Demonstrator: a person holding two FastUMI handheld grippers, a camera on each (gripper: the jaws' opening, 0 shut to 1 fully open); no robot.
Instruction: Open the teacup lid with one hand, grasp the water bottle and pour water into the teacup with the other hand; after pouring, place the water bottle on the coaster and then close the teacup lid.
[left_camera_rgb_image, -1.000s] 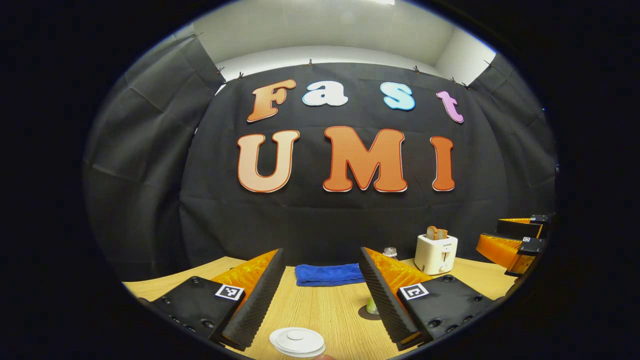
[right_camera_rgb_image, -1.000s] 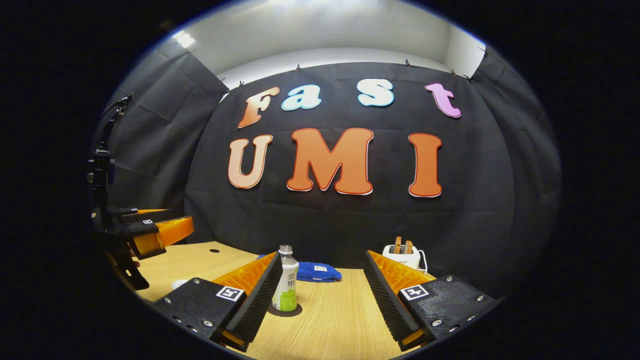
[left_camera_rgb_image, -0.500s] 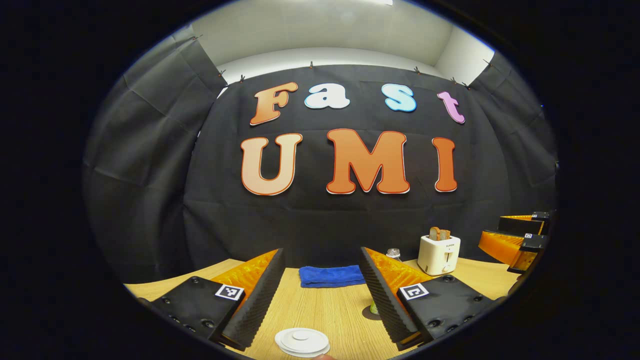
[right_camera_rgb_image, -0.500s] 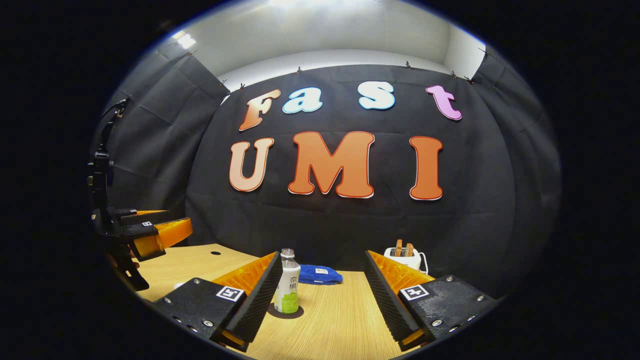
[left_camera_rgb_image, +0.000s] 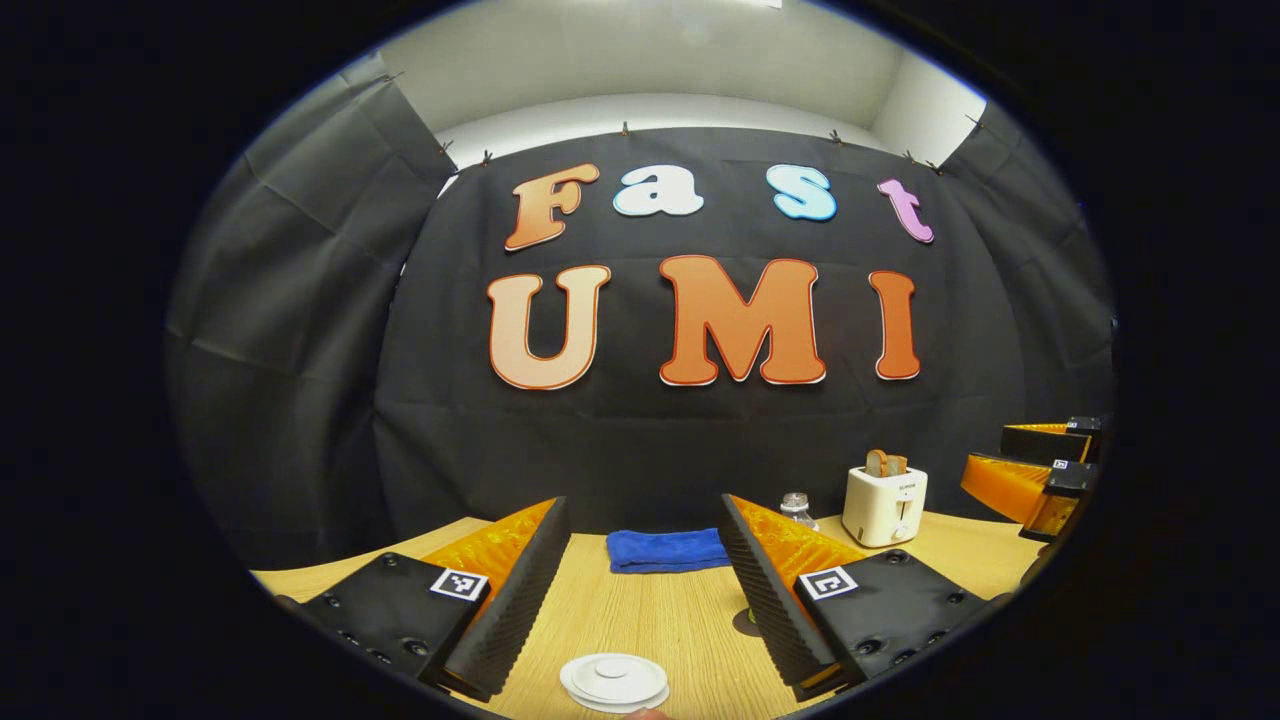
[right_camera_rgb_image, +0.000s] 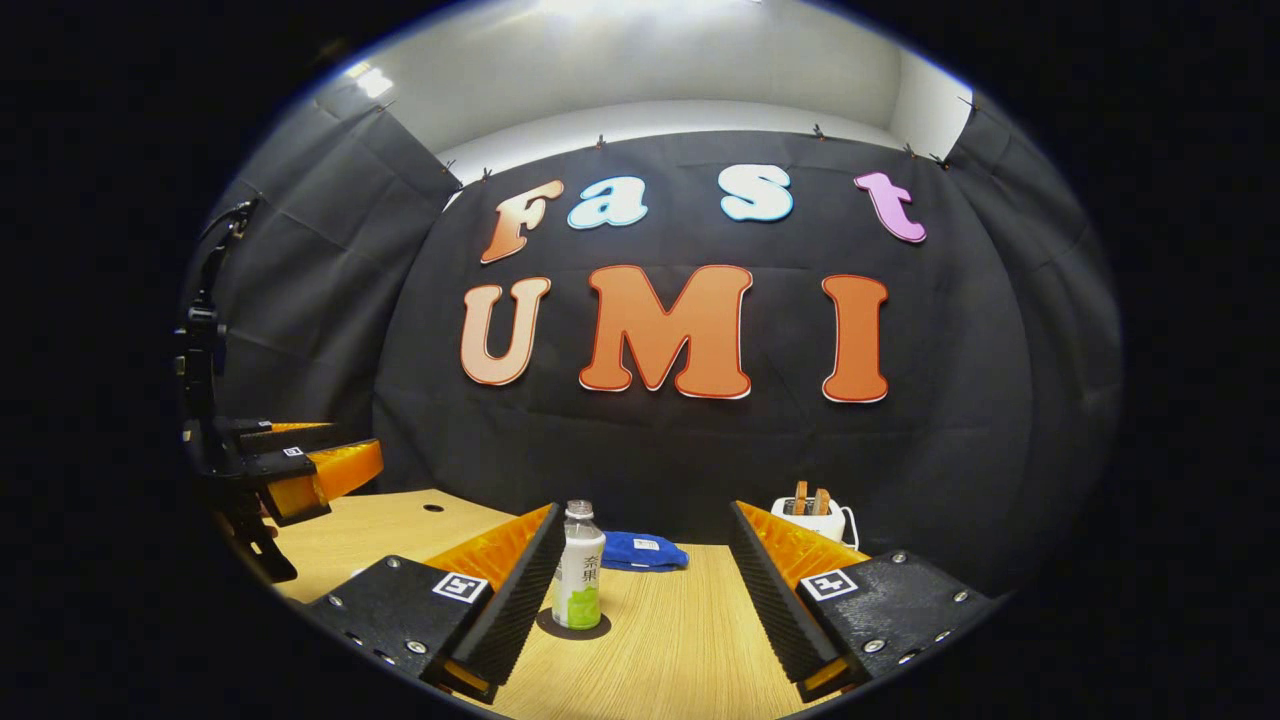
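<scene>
The teacup lid (left_camera_rgb_image: 613, 681) lay flat at the lower edge of the left gripper view, just ahead of the left hand-held gripper (left_camera_rgb_image: 640, 590) and between its two fingers, apart from both; that hand-held gripper stood with its jaws spread wide and held nothing. The water bottle (right_camera_rgb_image: 580, 566) stood upright on a dark round coaster (right_camera_rgb_image: 572, 626) just beside the inner face of the left finger of the right hand-held gripper (right_camera_rgb_image: 645, 590); whether they touched could not be told; this hand-held gripper was likewise spread wide and empty. Beyond both, on the wooden table (right_camera_rgb_image: 680, 640), lay a folded blue cloth (left_camera_rgb_image: 668, 550); a white toaster (left_camera_rgb_image: 884, 503) with bread slices stood further to the right.
</scene>
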